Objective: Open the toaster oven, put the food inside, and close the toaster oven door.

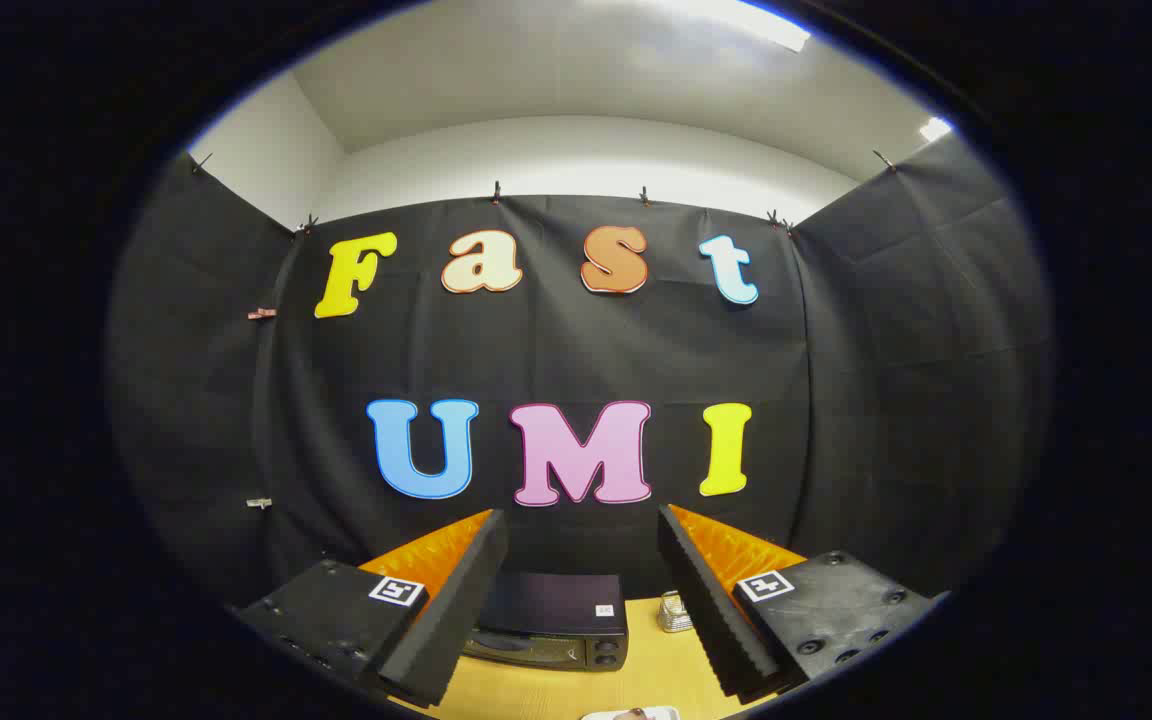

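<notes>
Toaster oven (548, 620), one dark boxy unit with its door closed and knobs at its right end, is sitting on the wooden table (656, 680), beyond and between the fingers. Right of it a small shiny metallic container (674, 612) is standing, contents unclear. The gripper (583, 600) is hovering with fingers wide apart, gripping nothing.

I'm not making out any readable txt or nos. The gripper (583, 520), fingers standing wide apart, is carrying a square b/w left marker (397, 590) and a matching right marker (765, 585). Beyond the fingers, the toaster oven (548, 622) is showing a small white sticker (604, 609), too tiny to read.
</notes>
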### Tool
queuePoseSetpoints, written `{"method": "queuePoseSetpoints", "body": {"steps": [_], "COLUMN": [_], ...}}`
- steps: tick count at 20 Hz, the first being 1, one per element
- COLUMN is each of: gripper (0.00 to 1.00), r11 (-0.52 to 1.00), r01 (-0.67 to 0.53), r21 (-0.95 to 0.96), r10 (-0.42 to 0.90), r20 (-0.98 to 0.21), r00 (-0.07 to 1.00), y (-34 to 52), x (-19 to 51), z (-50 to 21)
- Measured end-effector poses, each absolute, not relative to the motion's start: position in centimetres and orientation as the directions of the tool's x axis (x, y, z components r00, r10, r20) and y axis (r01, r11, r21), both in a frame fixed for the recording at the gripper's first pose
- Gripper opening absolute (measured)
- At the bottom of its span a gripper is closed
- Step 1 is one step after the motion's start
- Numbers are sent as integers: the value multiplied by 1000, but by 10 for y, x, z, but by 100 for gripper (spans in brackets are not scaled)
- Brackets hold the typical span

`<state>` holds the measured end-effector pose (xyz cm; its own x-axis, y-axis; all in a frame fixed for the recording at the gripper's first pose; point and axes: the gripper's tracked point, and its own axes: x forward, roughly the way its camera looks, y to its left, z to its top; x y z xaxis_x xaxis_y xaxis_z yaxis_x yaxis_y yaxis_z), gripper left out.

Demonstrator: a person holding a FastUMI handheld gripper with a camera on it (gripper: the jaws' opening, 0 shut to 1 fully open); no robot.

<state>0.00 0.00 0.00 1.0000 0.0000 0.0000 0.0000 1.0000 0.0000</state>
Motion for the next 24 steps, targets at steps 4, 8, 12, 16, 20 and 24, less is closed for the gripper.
{"method": "queuePoseSetpoints", "body": {"steps": [4, 8, 12, 16, 20, 24], "gripper": [97, 97, 97, 97, 97, 97], "r11": [1000, 1000, 1000, 999, 999, 999], "r01": [1, 11, 10, 6, 2, 13], "r21": [6, -29, -26, -40, -38, -43], "r10": [-1, -12, -12, -8, -4, -15], "r20": [-23, -38, -53, -55, -54, -47], "r00": [1000, 999, 999, 998, 999, 999], "y": [-2, -7, -7, -3, -2, -2], "x": [2, 6, 10, 14, 18, 23], "z": [-6, -13, -20, -23, -24, -25]}}
